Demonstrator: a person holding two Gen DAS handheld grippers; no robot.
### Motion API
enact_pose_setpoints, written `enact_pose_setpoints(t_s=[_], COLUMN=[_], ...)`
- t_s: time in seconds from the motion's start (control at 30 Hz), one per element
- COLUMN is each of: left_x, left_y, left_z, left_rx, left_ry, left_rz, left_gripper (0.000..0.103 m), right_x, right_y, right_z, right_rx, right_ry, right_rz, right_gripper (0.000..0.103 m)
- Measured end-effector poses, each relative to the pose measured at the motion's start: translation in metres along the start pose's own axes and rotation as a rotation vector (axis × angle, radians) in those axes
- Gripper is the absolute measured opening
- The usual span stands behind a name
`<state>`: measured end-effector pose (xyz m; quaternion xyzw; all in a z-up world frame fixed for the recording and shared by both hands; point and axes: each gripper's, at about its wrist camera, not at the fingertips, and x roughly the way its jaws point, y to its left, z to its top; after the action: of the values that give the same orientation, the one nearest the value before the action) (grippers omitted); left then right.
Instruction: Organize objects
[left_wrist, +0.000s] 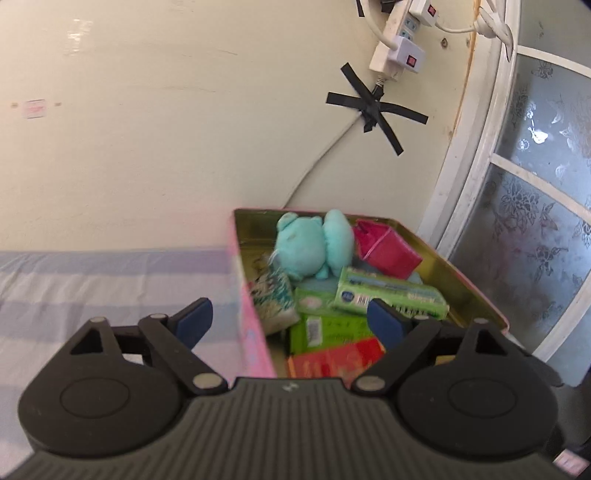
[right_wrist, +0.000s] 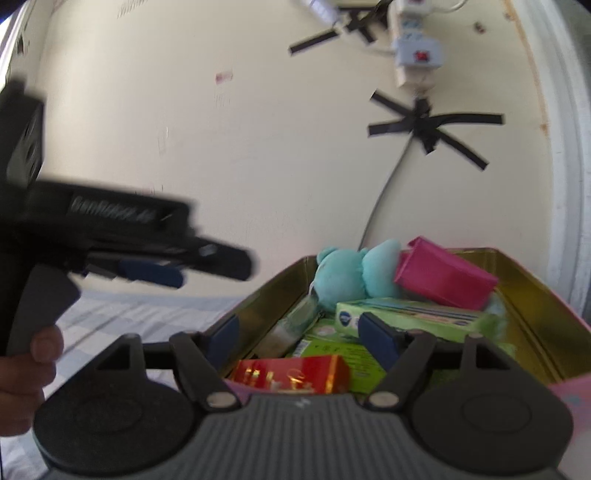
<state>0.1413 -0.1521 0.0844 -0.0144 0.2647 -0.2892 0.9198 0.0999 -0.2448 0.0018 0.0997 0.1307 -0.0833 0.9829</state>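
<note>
A pink tin (left_wrist: 255, 332) with a gold inside stands on a pale striped cloth (left_wrist: 92, 288). It holds a teal plush toy (left_wrist: 314, 240), a magenta pouch (left_wrist: 388, 251), several green tissue packs (left_wrist: 391, 295), a patterned pack (left_wrist: 275, 295) and a red box (left_wrist: 332, 360). My left gripper (left_wrist: 290, 321) is open, and the tin's left wall runs between its blue fingertips untouched. My right gripper (right_wrist: 300, 341) is open over the tin (right_wrist: 528, 306), just above the red box (right_wrist: 295, 373) and the green packs (right_wrist: 413, 314). In the right wrist view the left gripper (right_wrist: 155, 273) appears blurred at the left.
A cream wall rises right behind the tin, with a white power strip (left_wrist: 391, 48), a cable and crossed black tape (left_wrist: 373, 110) on it. A frosted window (left_wrist: 535, 206) in a white frame stands at the right. A hand (right_wrist: 33, 365) holds the left gripper's handle.
</note>
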Motion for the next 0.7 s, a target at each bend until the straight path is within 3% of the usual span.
enact_pose_setpoints(t_s=[0.27,0.4,0.7], left_x=[-0.035,-0.038,-0.027], left_y=[-0.017,-0.017,-0.007], left_z=[-0.047,-0.067,-0.093], left_rx=[0.075,0.08,0.086], left_ry=[-0.024,-0.024,-0.078], left_rz=[0.05,0.074,0.172], left_gripper=[0.092,0.093,0.093], right_x=[-0.061,-0.085,-0.088], right_y=[-0.014,-0.011,-0.006], right_z=[-0.027,-0.039,-0.048], right_rx=[0.162,0.167,0.156], right_ry=[-0.102,-0.131,-0.144], right_rz=[-0.083,-0.13,-0.212], right_gripper=[0.075,0.083,0.083])
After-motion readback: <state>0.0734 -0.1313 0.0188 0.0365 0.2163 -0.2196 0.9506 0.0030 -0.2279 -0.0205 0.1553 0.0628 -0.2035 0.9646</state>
